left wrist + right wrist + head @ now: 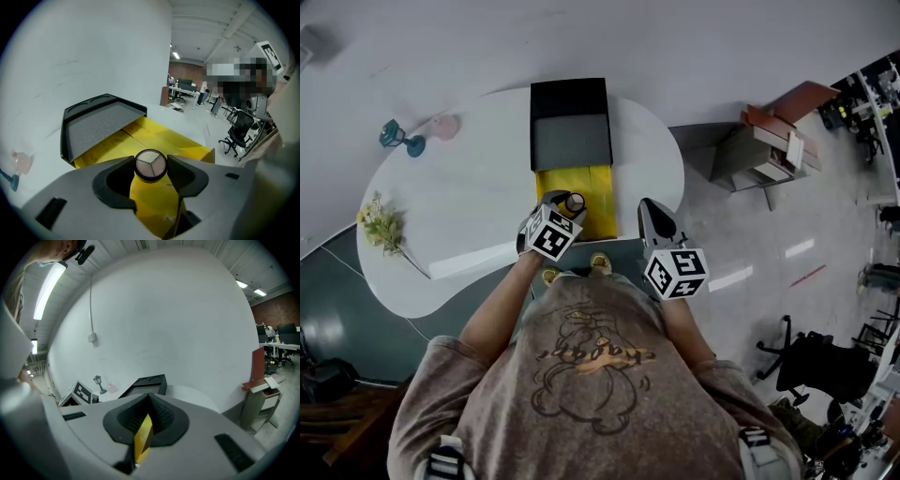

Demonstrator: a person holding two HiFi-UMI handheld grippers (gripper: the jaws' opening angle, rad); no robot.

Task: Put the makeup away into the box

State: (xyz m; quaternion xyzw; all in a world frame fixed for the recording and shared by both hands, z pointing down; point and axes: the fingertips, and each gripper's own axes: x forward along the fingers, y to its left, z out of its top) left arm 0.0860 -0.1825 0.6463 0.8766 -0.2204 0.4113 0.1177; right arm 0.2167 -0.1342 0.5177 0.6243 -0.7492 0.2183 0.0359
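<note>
Looking down from the head view, we see the box [602, 202] on the middle of the white table [478, 202]. Its black lid [571, 141] is thrown back toward the far edge and its yellow inside faces up. Only this view shows two small gold pieces [600, 264] at the near edge, a flower sprig [380, 225] at the left end, and a teal lamp ornament [398, 139] beside a pink thing [443, 126] at the far left edge.

The left gripper [567, 201] hangs over the near end of the yellow inside. Its own view shows what the others hide: the jaws clamp the makeup container [150, 165] by its sides. We also see its round, black-rimmed cap split into three segments, and the lid's grey padded lining.

In its own view the right gripper [149, 397] has its jaw tips together. A yellow sliver [143, 439] shows in the slit, and we cannot tell whether it is pinched or lies behind.

The only markings we find are the black-and-white squares on the cubes. The lettering on the shirt print is too small to read.
</note>
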